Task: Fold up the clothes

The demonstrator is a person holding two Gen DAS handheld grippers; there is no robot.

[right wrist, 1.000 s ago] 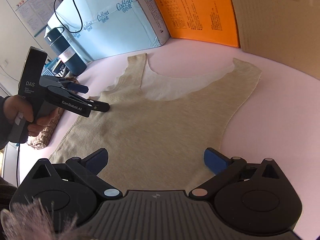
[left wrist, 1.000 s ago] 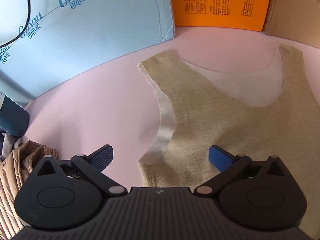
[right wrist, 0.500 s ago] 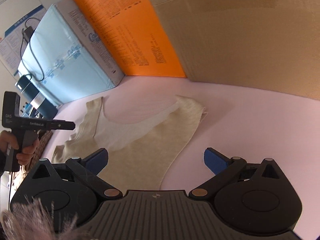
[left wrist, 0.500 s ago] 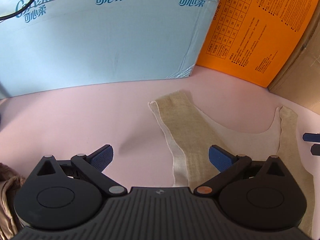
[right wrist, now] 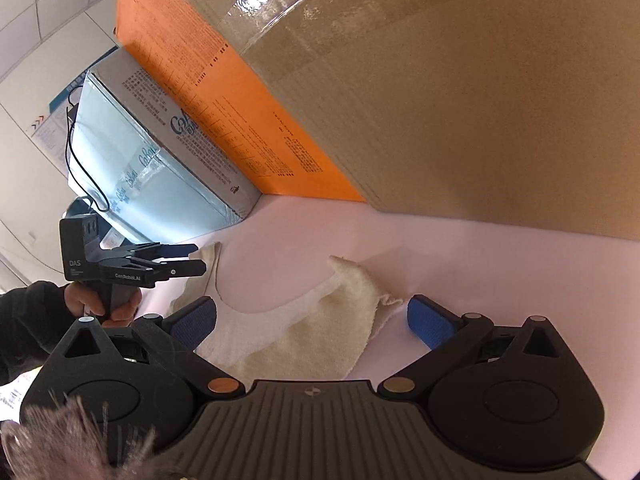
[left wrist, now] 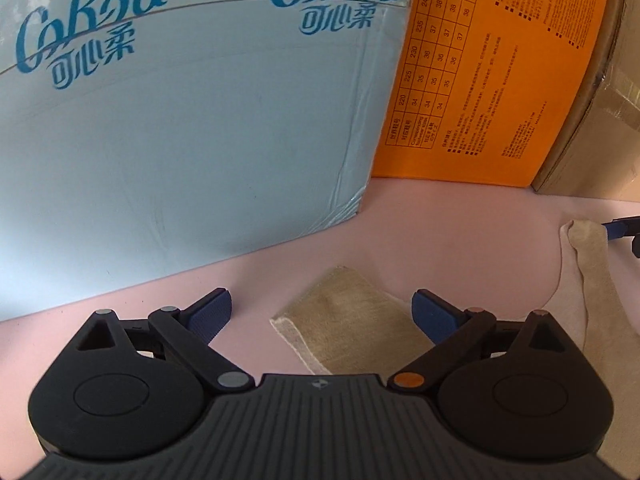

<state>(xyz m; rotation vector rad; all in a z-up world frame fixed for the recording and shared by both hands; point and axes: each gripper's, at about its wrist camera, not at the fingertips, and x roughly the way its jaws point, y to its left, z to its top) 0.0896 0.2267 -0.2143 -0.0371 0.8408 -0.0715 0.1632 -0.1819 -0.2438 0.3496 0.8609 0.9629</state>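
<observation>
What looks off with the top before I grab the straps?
Nothing damaged or spilled. The tank top lies flat on the pink table, but its right strap has a curled, wavy edge. Both hand-held grippers, left and right, are open over the straps.

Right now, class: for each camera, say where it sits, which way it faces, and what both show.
Left wrist: on the left gripper, facing the blue box; open fingers straddle a tank top strap.
Right wrist: on the right gripper, facing the cardboard box; left hand visible.
Shared: top, pink table, orange box.
</observation>
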